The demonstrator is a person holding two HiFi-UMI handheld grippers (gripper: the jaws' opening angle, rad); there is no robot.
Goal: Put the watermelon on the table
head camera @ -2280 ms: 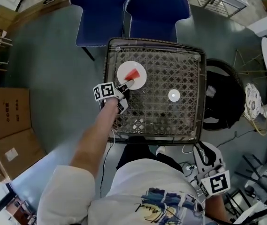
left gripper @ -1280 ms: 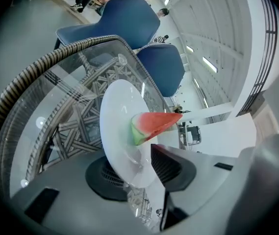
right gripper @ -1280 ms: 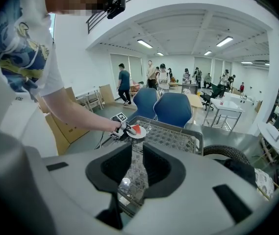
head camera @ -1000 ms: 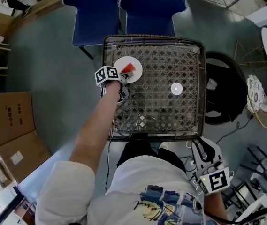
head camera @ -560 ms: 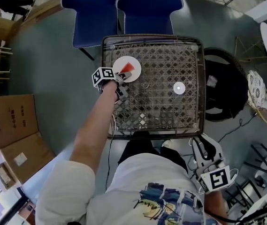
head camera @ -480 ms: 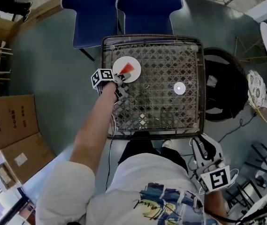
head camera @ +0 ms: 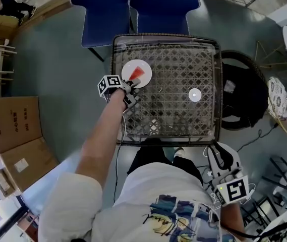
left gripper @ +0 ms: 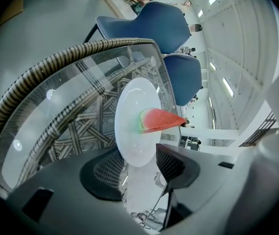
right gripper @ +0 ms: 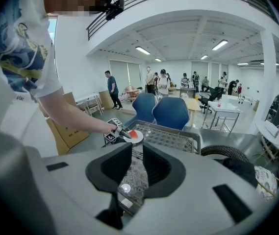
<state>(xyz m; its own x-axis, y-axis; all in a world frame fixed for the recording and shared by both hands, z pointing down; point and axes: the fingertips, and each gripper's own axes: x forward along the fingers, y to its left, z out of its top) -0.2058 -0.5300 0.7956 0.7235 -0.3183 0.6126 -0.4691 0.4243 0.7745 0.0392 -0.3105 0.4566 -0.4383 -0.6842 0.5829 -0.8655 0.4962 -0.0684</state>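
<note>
**A:** Where is the watermelon?

**B:** The watermelon (head camera: 137, 75), a red wedge with a green rind, lies on a white plate (head camera: 131, 66). The plate rests on the glass top of the wicker table (head camera: 169, 112), close to the far left corner.

**A:** And the left hand-held gripper (head camera: 131, 86)?

**B:** It reaches in over the table's left edge and points at the plate from the near side. Its jaws have just been opening and now stand well spread. In the left gripper view the plate's near rim sits in the gap between them, and neither pad presses on it. The wedge lies farther in on the plate, clear of the jaws.

**A:** So nothing is pinched there?

**B:** Nothing. The plate lies flat on the glass.

**A:** What about the right hand-held gripper (head camera: 218, 156)?

**B:** It hangs off the table, beyond the near right corner and beside the person's body. Its own view shows the jaws parted by a narrow gap with nothing in it. Past them that view takes in the whole table, with the plate at the far side.

**A:** Is anything else on the table?

**B:** A small white disc (head camera: 194, 95) lies toward the right edge, well apart from the plate.

**A:** And around the table?

**B:** Two blue chairs (head camera: 164, 5) stand side by side just beyond the far edge.
</note>
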